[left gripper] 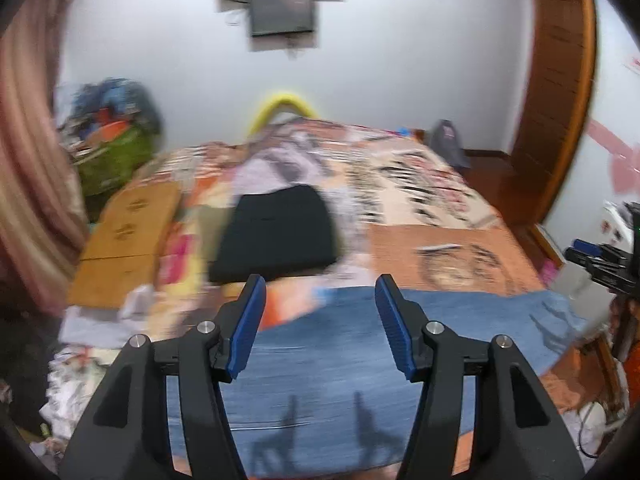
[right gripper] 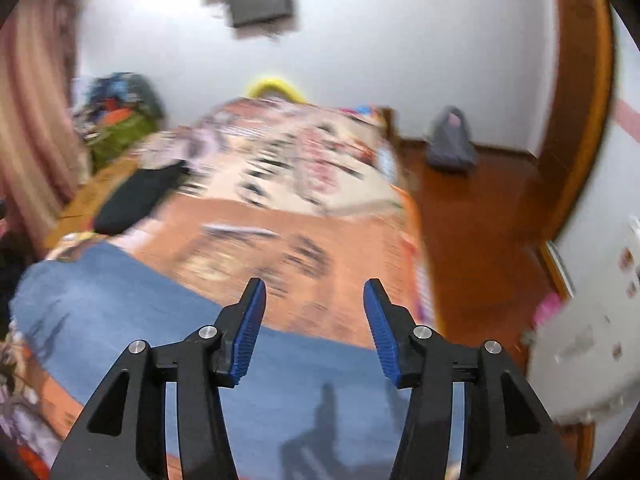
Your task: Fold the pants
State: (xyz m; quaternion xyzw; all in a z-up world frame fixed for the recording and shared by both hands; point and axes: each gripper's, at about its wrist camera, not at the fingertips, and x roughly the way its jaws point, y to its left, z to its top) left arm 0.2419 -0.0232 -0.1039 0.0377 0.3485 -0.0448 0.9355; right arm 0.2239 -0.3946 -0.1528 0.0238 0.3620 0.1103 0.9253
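While both your left gripper (left gripper: 320, 292) and right gripper (right gripper: 315, 296) stand part open and hold nothing, the blue pants (left gripper: 340, 360) lie flat on the bed below and ahead of both, long axis crosswise, neither hand clearly nearer.

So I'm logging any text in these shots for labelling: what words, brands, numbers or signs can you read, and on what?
None can be read; both views are motion-blurred.
Bedspread: dark marks in the print, too blurred to tell if they are letters.
Bag on the floor: a pale patch, unreadable.
Wall at right: small stickers, too small and blurred.
Jeans: no label shows.
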